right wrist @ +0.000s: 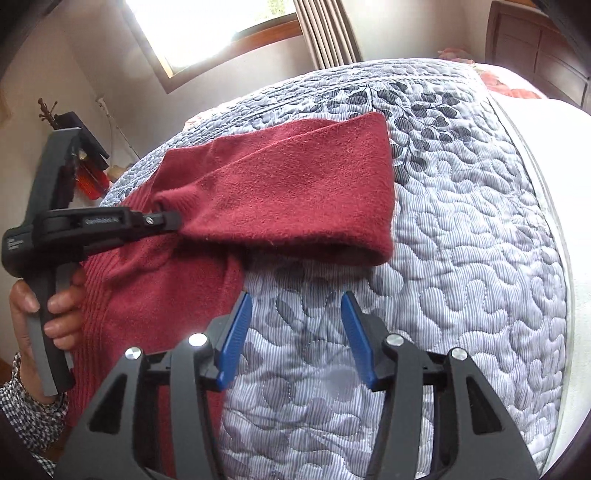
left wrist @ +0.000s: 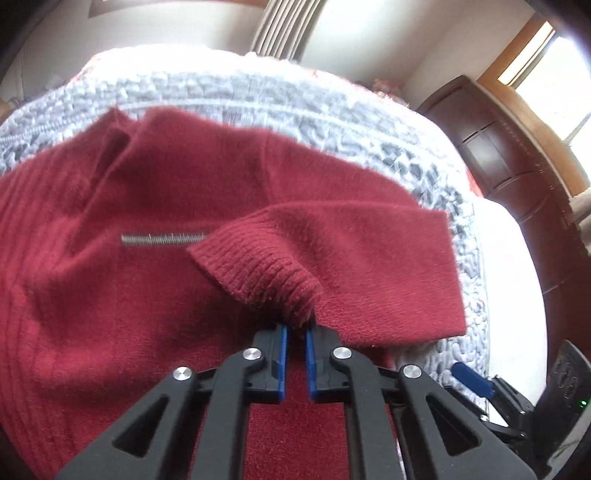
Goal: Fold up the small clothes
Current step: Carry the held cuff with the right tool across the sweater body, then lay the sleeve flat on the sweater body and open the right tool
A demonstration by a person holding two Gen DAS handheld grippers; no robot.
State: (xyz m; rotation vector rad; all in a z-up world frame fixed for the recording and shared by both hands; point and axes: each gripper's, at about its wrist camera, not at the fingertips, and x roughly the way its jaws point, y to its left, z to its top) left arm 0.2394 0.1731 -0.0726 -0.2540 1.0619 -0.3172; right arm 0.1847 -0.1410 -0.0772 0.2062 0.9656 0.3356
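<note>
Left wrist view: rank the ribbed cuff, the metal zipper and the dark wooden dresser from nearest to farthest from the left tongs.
1. ribbed cuff, pinched at the left tongs.
2. metal zipper, up and left on the red sweater.
3. dark wooden dresser, far right beyond the bed.

a bed fills the middle of the room, covered by a pale grey-blue quilt (right wrist: 461, 229) stitched in wavy lines with a dark leaf print. past its far edge lies plain white bedding (right wrist: 565, 147). behind the bed stands a wooden-framed window (right wrist: 207, 33), bright with daylight, and striped beige curtains (right wrist: 325, 29) hang just beside it. the walls (right wrist: 55, 74) are plain off-white. a dark wooden dresser (left wrist: 517, 162) with panelled fronts stands near the bed's side, below a second wood-trimmed window (left wrist: 550, 62) that also glows white. in the corner by the first window something small and dark sits against the wall, too unclear to name.
</note>
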